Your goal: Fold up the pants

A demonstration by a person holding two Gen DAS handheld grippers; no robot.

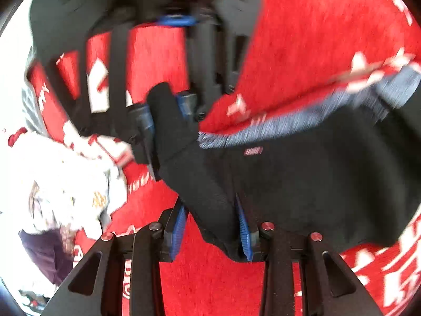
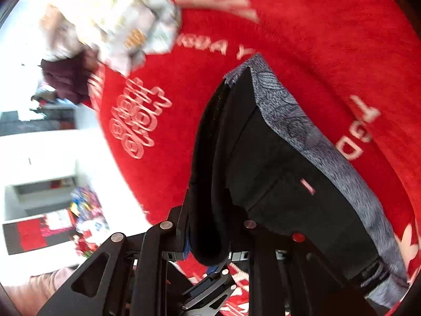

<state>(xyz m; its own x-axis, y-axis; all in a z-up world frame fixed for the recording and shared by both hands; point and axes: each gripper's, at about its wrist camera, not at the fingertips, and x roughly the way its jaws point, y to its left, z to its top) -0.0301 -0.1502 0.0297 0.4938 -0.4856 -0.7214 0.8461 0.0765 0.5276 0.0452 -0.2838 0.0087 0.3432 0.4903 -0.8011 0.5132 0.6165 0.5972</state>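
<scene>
The left gripper (image 1: 211,230) clamps a fold of the black pants (image 1: 302,179) between its blue pads. The right gripper (image 2: 208,239) is likewise closed on their edge. The pants, with a grey waistband (image 2: 297,121), hang above a red blanket (image 2: 315,26).

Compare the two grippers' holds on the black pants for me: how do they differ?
The left gripper has its blue pads spread, with a loose bulge of the black pants between them; the right gripper pinches a narrow fold tightly. The left gripper sits below the grey waistband; the right gripper holds a corner at the waistband's end. Both grip the same pants above the red blanket.
</scene>
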